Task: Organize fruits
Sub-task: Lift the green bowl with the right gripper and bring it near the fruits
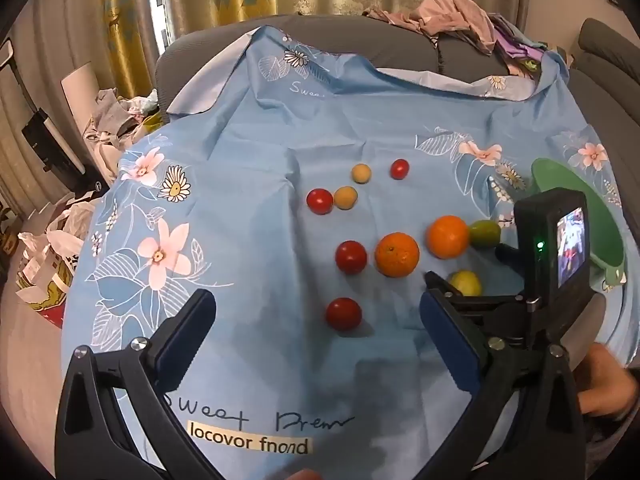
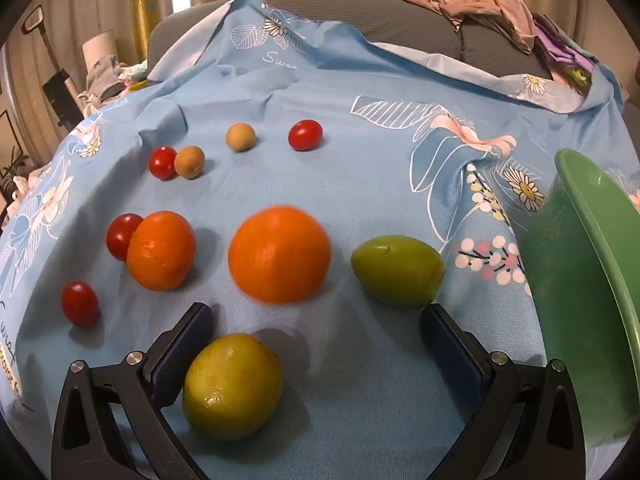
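Left wrist view high and farther back, right wrist view low and close, both facing the fruit-strewn blue cloth (image 1: 248, 184).

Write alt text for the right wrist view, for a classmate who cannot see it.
The open right gripper sits low over a yellow-green lemon lying by its left finger on a blue floral cloth. Beyond lie two oranges, a green fruit, four cherry tomatoes and two tan balls, with a green bowl at right.

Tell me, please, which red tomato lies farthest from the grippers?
The oval red cherry tomato alone at the far right of the back row; the other three sit nearer, left of the oranges.
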`<state>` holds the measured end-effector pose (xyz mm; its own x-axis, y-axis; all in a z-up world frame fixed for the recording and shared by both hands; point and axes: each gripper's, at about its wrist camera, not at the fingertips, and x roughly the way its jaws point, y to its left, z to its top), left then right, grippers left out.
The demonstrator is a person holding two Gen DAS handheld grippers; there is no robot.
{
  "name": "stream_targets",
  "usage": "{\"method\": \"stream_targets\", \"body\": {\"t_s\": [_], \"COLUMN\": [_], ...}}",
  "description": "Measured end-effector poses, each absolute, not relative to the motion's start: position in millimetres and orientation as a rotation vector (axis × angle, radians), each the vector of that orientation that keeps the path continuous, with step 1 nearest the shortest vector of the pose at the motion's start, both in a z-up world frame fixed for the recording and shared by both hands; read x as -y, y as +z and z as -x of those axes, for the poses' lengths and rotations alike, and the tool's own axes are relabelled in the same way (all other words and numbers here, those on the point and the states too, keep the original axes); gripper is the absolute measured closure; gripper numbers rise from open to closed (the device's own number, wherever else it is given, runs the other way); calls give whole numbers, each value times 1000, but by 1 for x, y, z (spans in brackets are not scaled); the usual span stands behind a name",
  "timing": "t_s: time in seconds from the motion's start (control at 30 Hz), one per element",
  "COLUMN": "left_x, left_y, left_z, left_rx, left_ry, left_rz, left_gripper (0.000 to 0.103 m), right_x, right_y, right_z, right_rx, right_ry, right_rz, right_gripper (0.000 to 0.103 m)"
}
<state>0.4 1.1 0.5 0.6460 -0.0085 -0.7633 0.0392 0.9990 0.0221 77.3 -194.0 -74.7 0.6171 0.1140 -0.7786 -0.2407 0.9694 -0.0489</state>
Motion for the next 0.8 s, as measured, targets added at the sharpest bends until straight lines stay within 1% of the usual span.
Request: {"method": "stream_targets", "body": {"t_s": [0.3, 0.4, 0.5, 0.67, 0.8], "left_x": [-4, -3, -1, 8, 13], "left_y": [1, 8, 15, 33, 52], "left_z": [2, 2, 4, 5, 8], "left_rx": [-846, -859, -841, -813, -786], "left_ry": [-44, -35, -44, -40, -52], "left_rz": [41, 41, 23, -31, -41], "left_gripper": [1, 1, 1, 1, 1], "right_x": [193, 197, 202, 218, 224], "right_y": [-72, -61, -26, 34, 59], "right_z": [-80, -71, -52, -34, -25], "right_rx": [-918, -935, -863, -806, -792], "right_ry": [211, 235, 253, 245, 243], "right_rz": [161, 128, 136, 140, 141], "right_gripper": [0, 0, 0, 0, 0]}}
